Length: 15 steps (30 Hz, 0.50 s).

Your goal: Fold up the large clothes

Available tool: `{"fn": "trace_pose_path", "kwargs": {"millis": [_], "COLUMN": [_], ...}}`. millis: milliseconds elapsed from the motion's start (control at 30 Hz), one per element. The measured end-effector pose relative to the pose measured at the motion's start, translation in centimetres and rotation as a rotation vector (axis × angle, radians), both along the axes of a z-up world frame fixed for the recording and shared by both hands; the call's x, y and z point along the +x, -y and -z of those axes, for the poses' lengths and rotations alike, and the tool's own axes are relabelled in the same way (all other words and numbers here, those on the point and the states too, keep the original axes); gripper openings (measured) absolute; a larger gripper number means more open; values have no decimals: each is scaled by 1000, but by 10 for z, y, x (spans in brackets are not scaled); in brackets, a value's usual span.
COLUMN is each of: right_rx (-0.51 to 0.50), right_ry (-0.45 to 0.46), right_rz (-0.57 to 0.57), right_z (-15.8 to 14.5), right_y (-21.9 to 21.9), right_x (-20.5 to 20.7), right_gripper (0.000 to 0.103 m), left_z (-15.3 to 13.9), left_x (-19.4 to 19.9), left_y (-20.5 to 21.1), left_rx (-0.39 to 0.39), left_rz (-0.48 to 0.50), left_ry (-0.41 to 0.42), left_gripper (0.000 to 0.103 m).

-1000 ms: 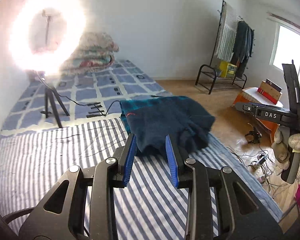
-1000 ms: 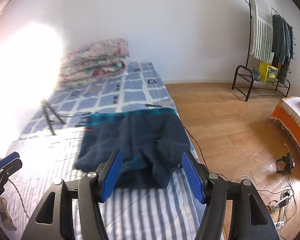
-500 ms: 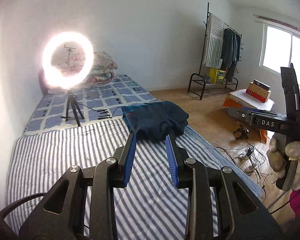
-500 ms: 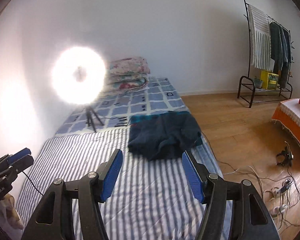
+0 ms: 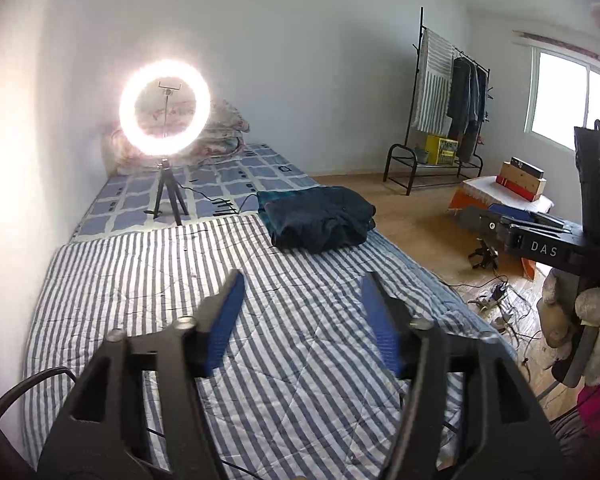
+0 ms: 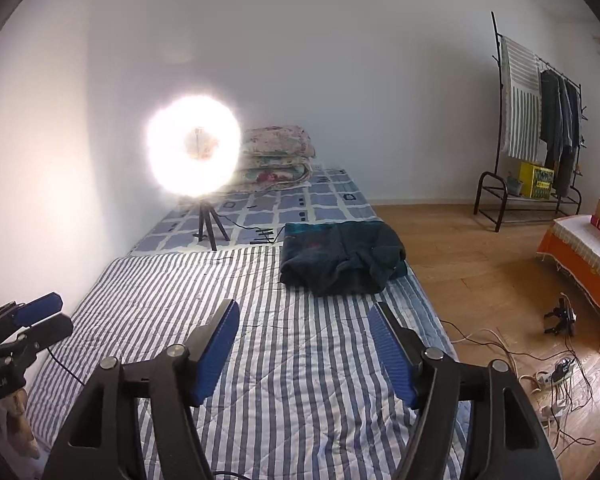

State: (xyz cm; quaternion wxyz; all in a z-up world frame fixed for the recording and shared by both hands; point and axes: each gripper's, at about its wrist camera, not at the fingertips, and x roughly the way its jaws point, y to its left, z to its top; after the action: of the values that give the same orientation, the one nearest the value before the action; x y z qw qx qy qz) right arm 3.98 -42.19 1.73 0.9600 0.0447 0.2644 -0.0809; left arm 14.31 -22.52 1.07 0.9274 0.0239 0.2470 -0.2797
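Note:
A dark blue garment (image 5: 320,218) (image 6: 342,258) lies folded in a thick bundle on the striped bedcover (image 5: 180,280) (image 6: 180,292), near the bed's right edge. Both grippers hang over the near part of the bed, well back from the bundle. The left gripper (image 5: 302,284) has its blue pads spread, its jaws opening, with nothing between them. The right gripper (image 6: 304,312) also stands open and empty, its jaws still widening. The right gripper's body shows at the right edge of the left wrist view, held by a gloved hand (image 5: 592,312).
A lit ring light on a tripod (image 5: 165,108) (image 6: 194,152) stands on the checked sheet behind the garment, cable trailing. Folded quilts (image 6: 276,160) lie at the bed's head. A clothes rack (image 5: 448,100), an orange-draped stand (image 6: 580,248) and floor cables (image 6: 540,364) are on the right.
Both grippers have pulled back from the garment, which now lies far ahead on the bed. The left gripper's jaws, narrow before, have spread wide. The bundle rests free of both.

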Motion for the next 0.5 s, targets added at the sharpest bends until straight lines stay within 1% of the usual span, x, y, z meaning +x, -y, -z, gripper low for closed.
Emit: {"fn": "trace_pose_path", "kwargs": {"millis": [33, 100, 133, 200, 233, 300, 367, 500], "right_rx": [-6, -19, -24, -34, -38, -48, -60, -67], "right_ry": [3, 10, 12, 13, 10, 5, 5, 9], "right_rz": [2, 8, 15, 24, 31, 48, 76, 102], "right_z": [0, 3, 4, 7, 9, 11, 13, 14], "right_y": [-2, -5, -5, -4, -3, -1, 1, 7], "right_x": [-1, -1, 0, 2, 3, 4, 3, 0], "right_gripper": [74, 80, 83, 85, 87, 92, 98, 103], "left_z": [2, 5, 7, 10, 11, 14, 16, 21], "left_x": [-1, -4, -4, -5, -5, -6, -5, -8], "left_y": [0, 1, 1, 2, 3, 4, 5, 9], "left_rx": [3, 13, 17, 24, 26, 30, 36, 75], "left_rz": [-3, 2, 2, -3, -6, -15, -21, -55], "left_ry": [4, 3, 3, 6, 2, -9, -10, 15], "left_gripper": [72, 81, 82, 85, 86, 92, 95, 102]}}
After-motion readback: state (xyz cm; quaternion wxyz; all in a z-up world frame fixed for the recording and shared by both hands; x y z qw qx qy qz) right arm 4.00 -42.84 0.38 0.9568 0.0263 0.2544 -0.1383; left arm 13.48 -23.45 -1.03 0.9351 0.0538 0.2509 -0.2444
